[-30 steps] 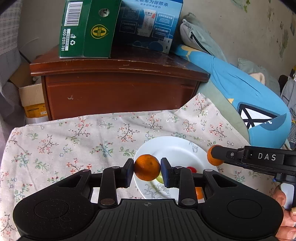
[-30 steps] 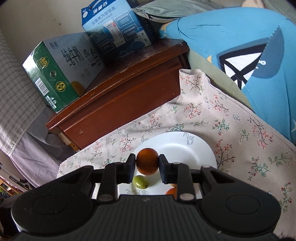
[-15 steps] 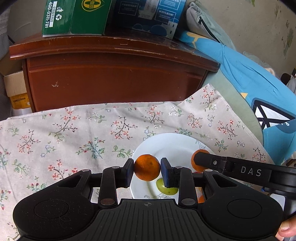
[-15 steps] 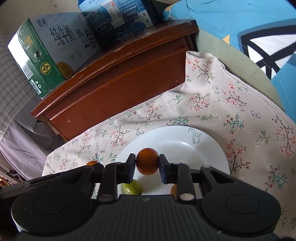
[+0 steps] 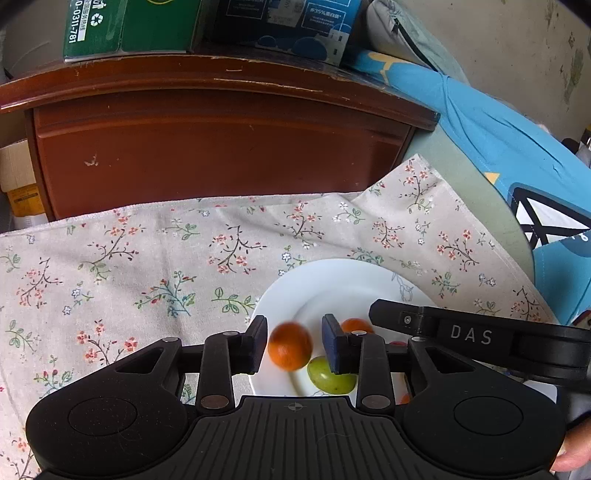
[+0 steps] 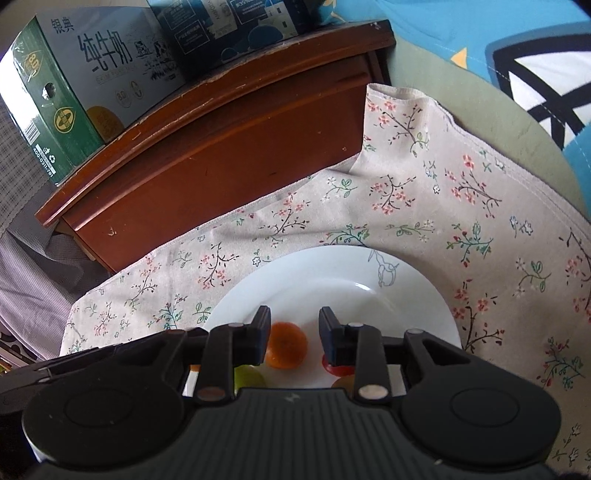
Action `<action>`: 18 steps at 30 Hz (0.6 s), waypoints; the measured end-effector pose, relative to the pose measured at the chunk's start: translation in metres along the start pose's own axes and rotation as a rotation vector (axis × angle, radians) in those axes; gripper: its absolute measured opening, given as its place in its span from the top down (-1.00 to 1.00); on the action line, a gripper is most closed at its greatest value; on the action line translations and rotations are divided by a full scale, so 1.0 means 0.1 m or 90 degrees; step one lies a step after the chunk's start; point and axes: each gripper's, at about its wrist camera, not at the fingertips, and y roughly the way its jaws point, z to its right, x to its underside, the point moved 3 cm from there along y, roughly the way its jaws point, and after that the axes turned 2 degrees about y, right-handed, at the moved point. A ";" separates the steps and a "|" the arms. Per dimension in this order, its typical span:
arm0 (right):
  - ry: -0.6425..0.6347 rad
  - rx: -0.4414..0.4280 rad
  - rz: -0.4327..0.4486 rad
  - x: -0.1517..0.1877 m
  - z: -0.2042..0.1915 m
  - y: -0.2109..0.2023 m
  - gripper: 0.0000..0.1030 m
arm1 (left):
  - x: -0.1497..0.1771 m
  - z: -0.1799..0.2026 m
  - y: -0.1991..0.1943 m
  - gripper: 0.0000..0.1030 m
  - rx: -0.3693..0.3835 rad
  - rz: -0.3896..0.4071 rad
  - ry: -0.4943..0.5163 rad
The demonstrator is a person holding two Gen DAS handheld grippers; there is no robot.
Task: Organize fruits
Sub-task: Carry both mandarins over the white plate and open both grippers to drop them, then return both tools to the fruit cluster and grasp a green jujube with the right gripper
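Observation:
A white plate [image 5: 332, 280] lies on the floral cloth; it also shows in the right wrist view [image 6: 325, 273]. My left gripper [image 5: 294, 345] is open; a blurred orange [image 5: 290, 346] sits loose between its jaws over the plate. A green fruit [image 5: 330, 376] and a second orange [image 5: 355, 325] lie on the plate. My right gripper [image 6: 294, 336] is open over the plate, with an orange [image 6: 286, 350] between its jaws, touching neither pad. A green fruit [image 6: 249, 376] and a red fruit [image 6: 334, 368] lie partly hidden behind its fingers.
A brown wooden cabinet [image 5: 221, 147] stands behind the cloth, with a green carton [image 6: 70, 96] and a blue carton [image 5: 288, 26] on top. A blue cushion [image 5: 509, 147] lies to the right. The right gripper's body [image 5: 480, 336] crosses the left wrist view's right side.
Both grippers have opened and let go of their oranges, which now lie free or fall over the plate. Both grippers have moved lower and closer to the plate.

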 end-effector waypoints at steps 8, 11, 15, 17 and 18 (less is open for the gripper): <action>0.000 0.024 0.006 -0.02 0.00 -0.07 0.04 | -0.08 0.02 -0.27 -0.27 -0.041 0.029 0.016; -0.010 0.028 0.007 0.00 -0.03 -0.13 -0.03 | -0.08 0.02 -0.38 -0.35 -0.048 0.023 0.022; -0.032 0.035 0.013 0.06 -0.10 -0.24 -0.21 | -0.05 0.00 -0.55 -0.43 -0.057 0.021 0.028; -0.045 0.035 0.015 0.09 -0.14 -0.30 -0.21 | -0.03 -0.01 -0.62 -0.44 -0.065 0.018 0.036; -0.050 0.036 0.015 0.11 -0.16 -0.32 -0.21 | -0.01 -0.01 -0.65 -0.44 -0.069 0.015 0.041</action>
